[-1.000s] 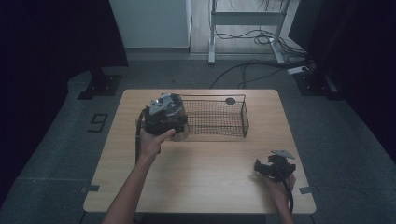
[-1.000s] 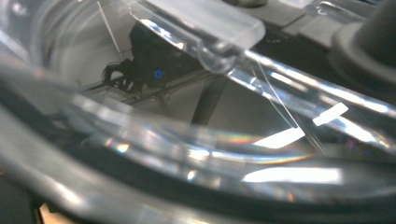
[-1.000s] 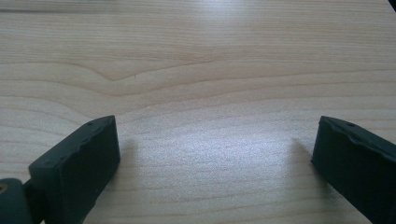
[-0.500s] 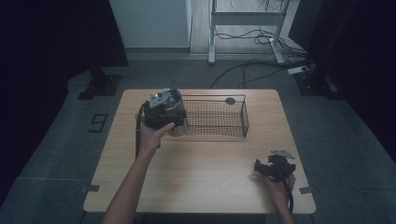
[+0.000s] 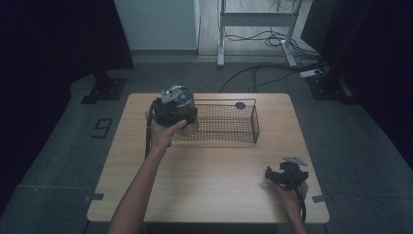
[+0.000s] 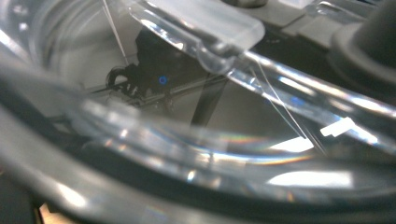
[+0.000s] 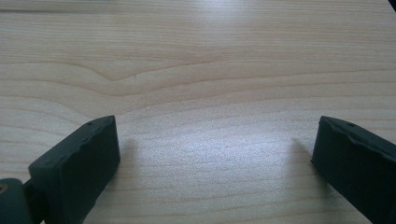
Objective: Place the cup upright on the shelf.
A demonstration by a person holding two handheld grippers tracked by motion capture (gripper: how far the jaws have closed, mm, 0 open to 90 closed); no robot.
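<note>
My left gripper [image 5: 171, 111] clasps a clear plastic round container [image 5: 181, 100] with a grey lid, held at the nine o'clock end of the black wire mesh basket [image 5: 229, 122]; through my left gripper view the container's curved transparent wall [image 6: 243, 116] sits right against the lens; my right gripper [image 5: 285, 174] rests on the pale wooden table [image 5: 214, 180] near five o'clock, jaws spread wide over bare wood [image 7: 210, 140]

Light wooden table [image 5: 209, 180], wire basket [image 5: 229, 122] on it
</note>
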